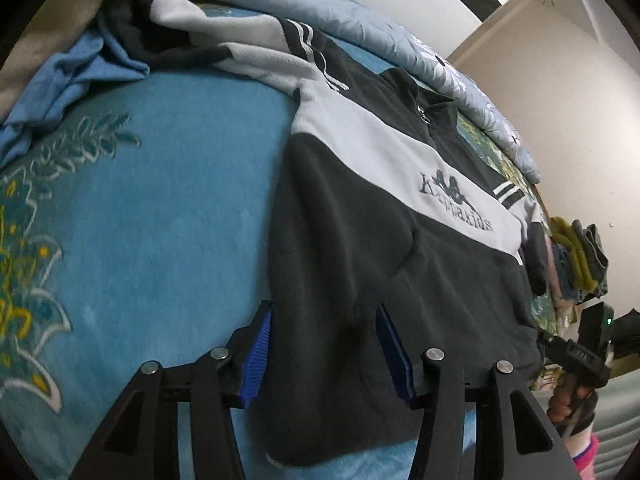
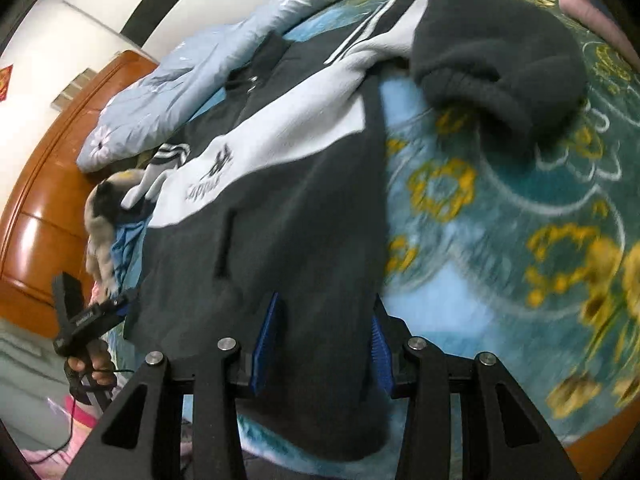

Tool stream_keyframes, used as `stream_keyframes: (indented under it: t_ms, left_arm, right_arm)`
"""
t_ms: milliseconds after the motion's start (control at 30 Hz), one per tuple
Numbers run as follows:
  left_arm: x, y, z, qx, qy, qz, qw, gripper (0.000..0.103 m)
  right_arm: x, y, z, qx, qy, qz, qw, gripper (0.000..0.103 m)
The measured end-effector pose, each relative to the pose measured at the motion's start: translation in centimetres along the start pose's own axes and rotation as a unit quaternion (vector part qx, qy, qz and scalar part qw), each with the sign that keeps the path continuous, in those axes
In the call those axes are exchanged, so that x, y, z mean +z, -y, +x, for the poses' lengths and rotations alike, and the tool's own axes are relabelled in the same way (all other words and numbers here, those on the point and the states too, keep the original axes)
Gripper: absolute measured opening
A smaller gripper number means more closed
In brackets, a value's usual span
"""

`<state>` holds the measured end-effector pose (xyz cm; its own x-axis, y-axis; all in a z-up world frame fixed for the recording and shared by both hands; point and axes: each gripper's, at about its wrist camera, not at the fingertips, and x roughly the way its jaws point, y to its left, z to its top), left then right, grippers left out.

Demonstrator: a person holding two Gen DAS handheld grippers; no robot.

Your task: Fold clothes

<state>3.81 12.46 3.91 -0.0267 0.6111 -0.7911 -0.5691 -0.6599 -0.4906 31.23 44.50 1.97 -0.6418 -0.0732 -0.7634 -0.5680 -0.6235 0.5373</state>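
Observation:
A black fleece sweater (image 1: 352, 248) with a white chest band and a grey logo lies front up on the blue flowered blanket (image 1: 172, 216). My left gripper (image 1: 324, 314) is open at the hem's left corner, with black cloth lying between its blue pads (image 1: 258, 356). My right gripper (image 2: 326, 302) is also open, straddling the sweater (image 2: 288, 216) at the hem's right corner. One sleeve (image 2: 496, 52) is bunched on the blanket at the sweater's right side. Each gripper shows in the other's view, held by a hand: the right gripper (image 1: 576, 354) and the left gripper (image 2: 90, 316).
Loose clothes, among them a blue garment (image 1: 80, 76), are heaped at the blanket's far left. A pale blue quilt (image 1: 360, 20) runs along the back. A stack of folded clothes (image 1: 576, 256) sits at the right. A wooden bed frame (image 2: 48, 200) borders the left.

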Motion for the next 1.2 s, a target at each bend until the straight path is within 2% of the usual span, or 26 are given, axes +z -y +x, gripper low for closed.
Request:
stream_keyframes:
  t_ms: [67, 100, 133, 167, 200, 333, 400, 433, 600, 733, 900, 1000, 1033, 1133, 1200]
  left_arm:
    - [-0.5, -0.1, -0.1, -0.006, -0.004, -0.007, 1.0, 0.055]
    - [-0.7, -0.2, -0.2, -0.009, -0.003, -0.013, 0.9999, 0.055]
    - [-0.8, -0.4, -0.3, -0.012, 0.0, -0.021, 0.9997, 0.055]
    - [-0.9, -0.5, -0.3, -0.015, 0.003, -0.03, 0.9994, 0.055]
    - [-1.1, -0.6, -0.4, -0.016, 0.006, -0.036, 0.9992, 0.055]
    - [-1.5, -0.3, -0.5, -0.012, 0.013, -0.037, 0.9991, 0.052]
    - [-1.8, -0.2, -0.6, -0.011, 0.021, -0.039, 0.9989, 0.026]
    - [-1.9, -0.1, -0.7, -0.01, 0.024, -0.042, 0.9988, 0.009]
    - [-2.8, 0.2, -1.5, -0.041, 0.028, -0.05, 0.9975, 0.009]
    - [-4.1, 1.9, -2.8, -0.055, 0.031, -0.016, 0.9979, 0.008]
    - [-4.4, 1.8, -1.9, -0.027, 0.023, 0.002, 0.9994, 0.008]
    - [-3.8, 0.9, -1.7, -0.042, 0.022, -0.007, 0.9989, 0.009]
    - [-3.5, 0.7, -1.9, -0.048, 0.023, -0.004, 0.9986, 0.012]
    - [-2.5, 0.3, -2.7, -0.065, 0.032, 0.004, 0.9974, 0.014]
    - [-1.5, -0.3, -3.5, -0.055, 0.052, 0.011, 0.9971, 0.024]
  right_arm:
    - [-0.7, -0.2, -0.3, 0.01, 0.007, 0.006, 1.0, 0.043]
    - [-1.0, -0.2, -0.5, 0.015, 0.012, 0.014, 1.0, 0.038]
    - [-1.2, -0.2, -0.7, 0.017, 0.021, 0.027, 0.999, 0.027]
    - [-1.1, -0.1, -0.9, 0.02, 0.034, 0.04, 0.998, 0.021]
    - [-1.0, -0.1, -1.2, 0.024, 0.046, 0.052, 0.997, 0.011]
    - [-0.2, -0.5, -2.9, 0.031, 0.075, 0.058, 0.995, 0.008]
    - [0.1, -0.7, -4.1, 0.027, 0.088, 0.054, 0.994, 0.008]
    - [0.2, -0.5, -4.5, 0.026, 0.092, 0.054, 0.994, 0.008]
    - [0.4, 0.1, -6.5, 0.024, 0.111, 0.056, 0.992, 0.008]
    - [0.6, 0.7, -7.9, 0.021, 0.124, 0.058, 0.99, 0.008]
    - [0.3, 2.6, -6.8, -0.007, 0.099, 0.066, 0.993, 0.008]
    - [0.1, 3.1, -6.0, -0.028, 0.084, 0.059, 0.994, 0.008]
    - [0.1, 2.9, -5.8, -0.033, 0.081, 0.053, 0.995, 0.008]
    - [0.4, 2.4, -5.7, -0.042, 0.076, 0.042, 0.995, 0.009]
    - [0.8, 2.1, -5.8, -0.05, 0.07, 0.033, 0.996, 0.01]
